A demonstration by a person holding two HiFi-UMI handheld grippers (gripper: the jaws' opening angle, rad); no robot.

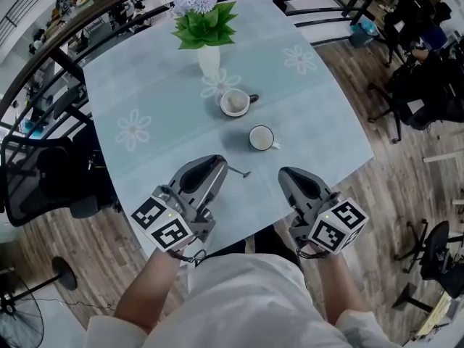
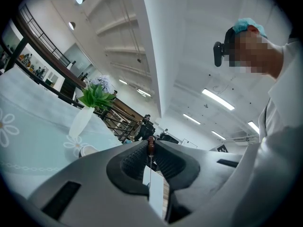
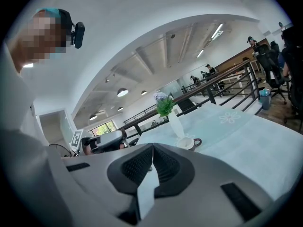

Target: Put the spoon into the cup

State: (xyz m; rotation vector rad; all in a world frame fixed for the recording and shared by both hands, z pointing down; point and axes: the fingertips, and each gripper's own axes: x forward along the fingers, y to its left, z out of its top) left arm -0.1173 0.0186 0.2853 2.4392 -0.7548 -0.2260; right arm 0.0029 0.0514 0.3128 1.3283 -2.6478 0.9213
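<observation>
The pale blue flower-printed table [image 1: 145,85] carries a white ceramic cup [image 1: 261,138] near its centre. The left gripper [image 1: 222,164] is clamped on the thin metal spoon [image 1: 239,171], which sits near that cup but apart from it. The right gripper [image 3: 152,148] has its 2 jaws pressed together on nothing.

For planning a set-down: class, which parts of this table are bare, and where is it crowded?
Bare: the table left of the vase, and right of the white cup. Crowded: the centre, vase, dark-handled cup, white cup.

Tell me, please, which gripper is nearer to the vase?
Left. The left gripper lies straight down the table from the vase; the right gripper lies farther off to the right.
</observation>
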